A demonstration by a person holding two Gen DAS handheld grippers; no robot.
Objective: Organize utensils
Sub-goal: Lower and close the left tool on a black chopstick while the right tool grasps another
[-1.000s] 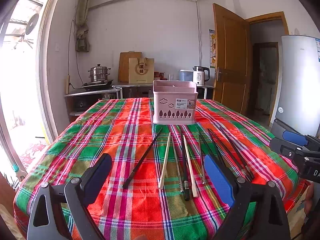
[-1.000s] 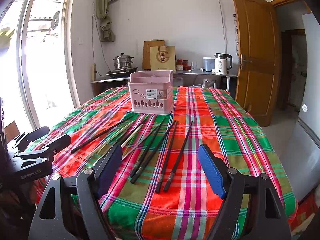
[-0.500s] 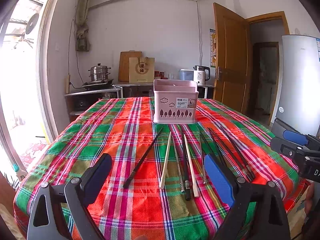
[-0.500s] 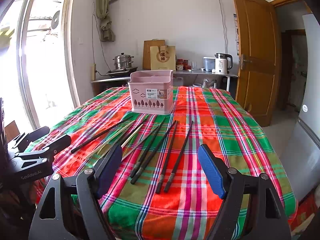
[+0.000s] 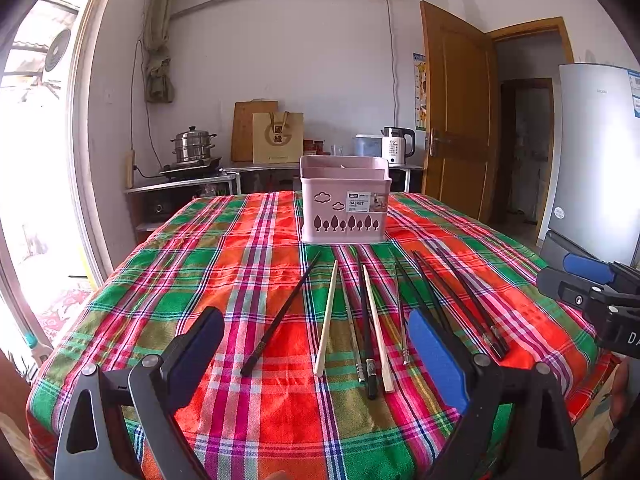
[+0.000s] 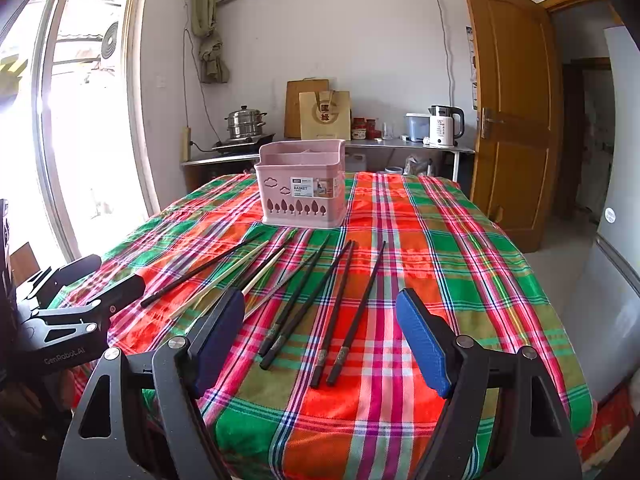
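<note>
Both tongs spread wide, holding nothing: left gripper (image 5: 316, 354), right gripper (image 6: 320, 338) hover at near table edge. Loose chopsticks (image 5: 362, 312), black and pale wood, fanned on red-green plaid tablecloth (image 5: 224, 264) before pink plastic basket (image 5: 345, 200). Best start: single out rightmost black pair (image 6: 352, 312), pinch mid-shaft, keep level.
</note>
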